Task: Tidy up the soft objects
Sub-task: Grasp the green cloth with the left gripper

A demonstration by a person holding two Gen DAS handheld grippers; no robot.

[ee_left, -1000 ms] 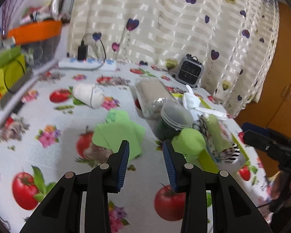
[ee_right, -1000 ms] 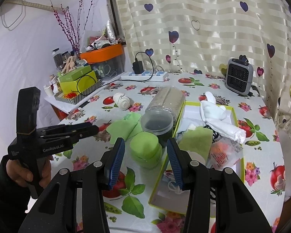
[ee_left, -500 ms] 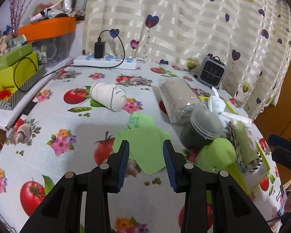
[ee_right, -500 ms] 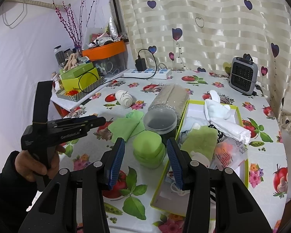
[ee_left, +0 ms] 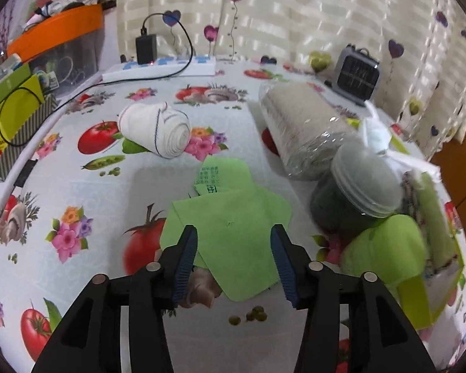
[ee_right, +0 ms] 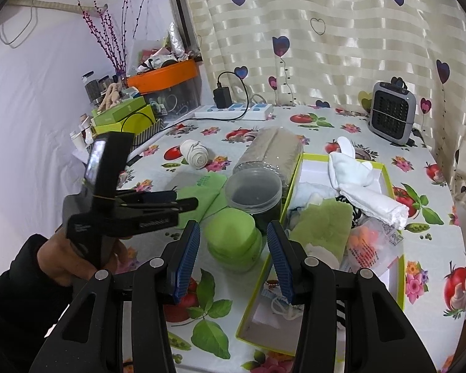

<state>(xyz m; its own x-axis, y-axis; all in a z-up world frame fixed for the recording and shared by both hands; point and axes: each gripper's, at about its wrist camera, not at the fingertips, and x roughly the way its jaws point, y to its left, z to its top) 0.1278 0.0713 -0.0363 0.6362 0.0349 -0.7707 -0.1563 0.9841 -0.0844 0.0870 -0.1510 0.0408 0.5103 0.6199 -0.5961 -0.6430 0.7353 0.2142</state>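
A flat green packet lies on the fruit-print tablecloth, and my left gripper hangs just above its near edge. Its jaws are opening, they straddle the packet, and the pads touch nothing. From the right wrist view the left gripper is held by a hand over that green packet. My right gripper stands open above a round green soft pad without touching it. A yellow-green box on the right holds white cloth and other soft items. A rolled white bandage lies further back.
A lidded jar and a plastic-wrapped beige roll stand between the packet and the box. At the back are a power strip, a small grey heater and the curtain. Stacked boxes and an orange tub crowd the left.
My left gripper has moved forward and down onto the green packet, and its jaws have spread wider. The right gripper has stayed in place.
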